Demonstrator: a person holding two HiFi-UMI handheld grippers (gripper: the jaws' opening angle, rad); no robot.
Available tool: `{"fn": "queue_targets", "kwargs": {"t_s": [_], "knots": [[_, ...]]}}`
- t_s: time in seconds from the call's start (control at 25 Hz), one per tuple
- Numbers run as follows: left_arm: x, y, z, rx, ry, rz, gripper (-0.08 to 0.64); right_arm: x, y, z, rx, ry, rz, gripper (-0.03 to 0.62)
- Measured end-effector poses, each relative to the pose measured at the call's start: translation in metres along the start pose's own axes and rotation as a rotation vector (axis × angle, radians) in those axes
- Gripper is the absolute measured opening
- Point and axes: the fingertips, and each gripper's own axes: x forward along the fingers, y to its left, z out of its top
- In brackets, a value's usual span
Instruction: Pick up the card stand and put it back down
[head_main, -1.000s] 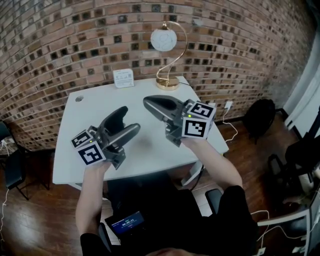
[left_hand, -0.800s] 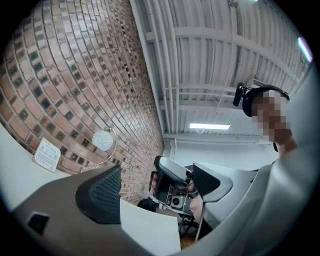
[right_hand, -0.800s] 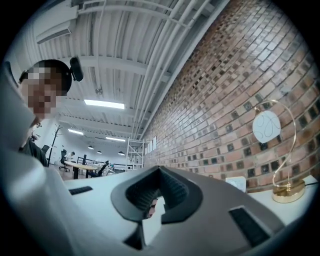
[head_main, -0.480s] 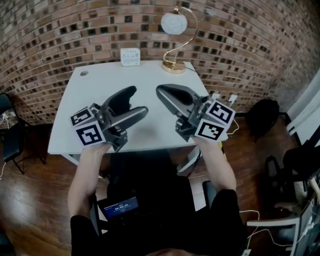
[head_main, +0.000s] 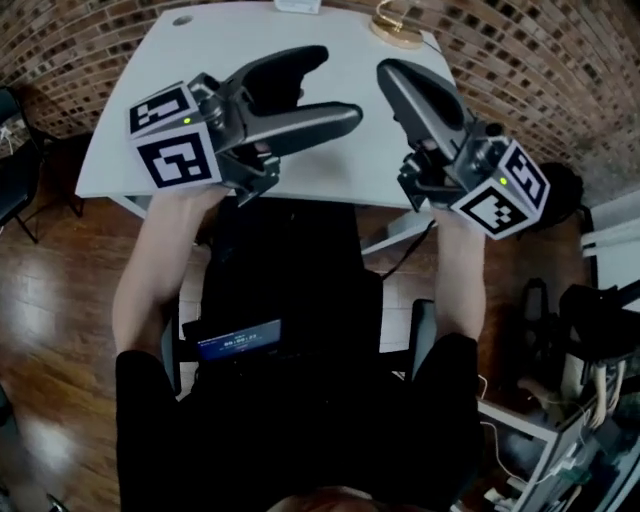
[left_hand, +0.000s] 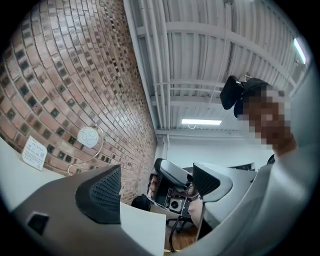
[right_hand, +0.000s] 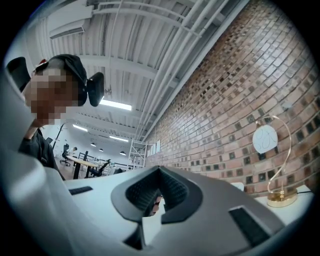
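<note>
The card stand (head_main: 297, 5) is a small white card at the table's far edge, cut off by the top of the head view; in the left gripper view the card stand (left_hand: 34, 152) stands upright by the brick wall. Both grippers hover over the white table's (head_main: 130, 140) near edge, far from the stand. My left gripper (head_main: 335, 85) is open, its jaws (left_hand: 157, 187) apart with nothing between them. My right gripper (head_main: 392, 72) is shut and empty, its pads meeting (right_hand: 159, 192). Its body also shows in the left gripper view (left_hand: 172, 180).
A gold lamp base (head_main: 397, 35) sits at the table's far right, its round white shade (right_hand: 265, 139) against the brick wall. A dark chair (head_main: 15, 170) stands left of the table, another (head_main: 550, 190) right. A small lit screen (head_main: 238, 340) is below the person's arms.
The head view has tipped down, so the table, stand and lamp slid to the top edge. Both grippers rose closer to the camera. Left jaws stay apart, right stay together.
</note>
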Motion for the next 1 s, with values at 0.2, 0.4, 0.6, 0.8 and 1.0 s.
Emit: {"fn": "queue_targets", "kwargs": {"t_s": [0.2, 0.4, 0.6, 0.8, 1.0], "knots": [[-0.007, -0.009, -0.01, 0.011, -0.027, -0.023, 0.446, -0.01, 0.01, -0.013, 0.002, -0.017, -0.022, 0.02], [-0.017, -0.022, -0.023, 0.006, -0.023, -0.045, 0.446, -0.017, 0.03, -0.023, 0.019, -0.062, -0.003, 0.02], [-0.022, -0.037, -0.026, 0.0, -0.048, -0.032, 0.446, -0.033, 0.05, -0.022, 0.047, -0.093, 0.039, 0.02], [-0.018, -0.05, -0.028, 0.015, -0.028, -0.041, 0.446, -0.049, 0.063, -0.016, 0.028, -0.131, 0.048, 0.018], [-0.01, -0.061, -0.035, 0.034, -0.004, -0.049, 0.446, -0.058, 0.06, -0.018, 0.024, -0.113, 0.047, 0.018]]}}
